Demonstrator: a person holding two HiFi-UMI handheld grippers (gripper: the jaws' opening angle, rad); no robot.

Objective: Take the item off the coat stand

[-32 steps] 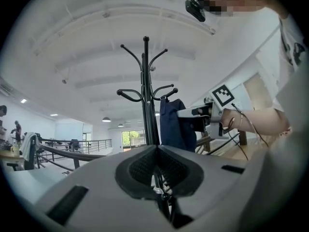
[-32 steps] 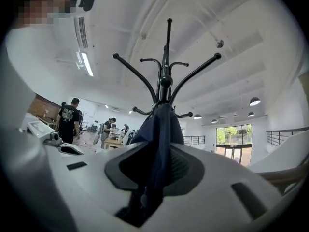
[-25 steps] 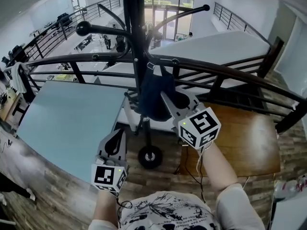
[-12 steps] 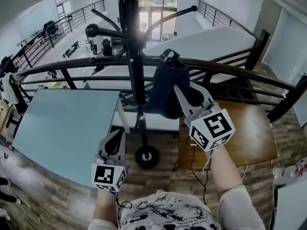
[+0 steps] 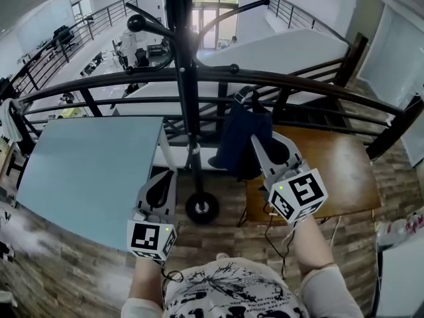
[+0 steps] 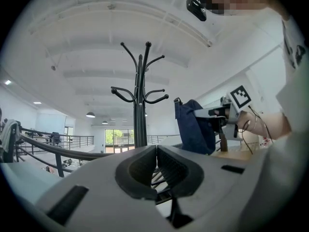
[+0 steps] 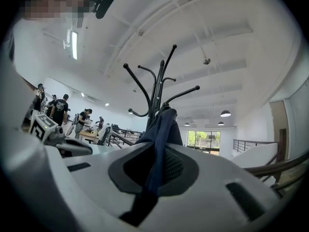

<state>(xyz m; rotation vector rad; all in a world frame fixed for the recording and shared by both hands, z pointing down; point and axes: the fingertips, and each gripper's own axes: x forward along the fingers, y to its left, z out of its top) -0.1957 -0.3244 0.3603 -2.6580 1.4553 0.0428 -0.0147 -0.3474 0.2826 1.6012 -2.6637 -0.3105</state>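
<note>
The black coat stand (image 5: 183, 78) rises in the middle of the head view, its round base (image 5: 202, 208) on the wood floor. A navy fabric item (image 5: 241, 138) with a strap loop on top hangs free to the right of the pole, clear of the hooks. My right gripper (image 5: 257, 143) is shut on its lower part; in the right gripper view the navy fabric (image 7: 161, 129) is pinched between the pads, with the stand (image 7: 157, 88) behind. My left gripper (image 5: 164, 177) is shut and empty, low beside the pole. From it I see the stand (image 6: 140, 95) and the item (image 6: 193, 124).
A black curved railing (image 5: 298, 85) runs behind the stand. A light blue table (image 5: 86, 164) lies to the left and a brown wooden table (image 5: 338, 171) to the right, under the right gripper. Several people (image 7: 60, 110) stand far off.
My right gripper has carried the navy item to the right and slightly down, away from the stand's pole and hooks. The left gripper has barely moved.
</note>
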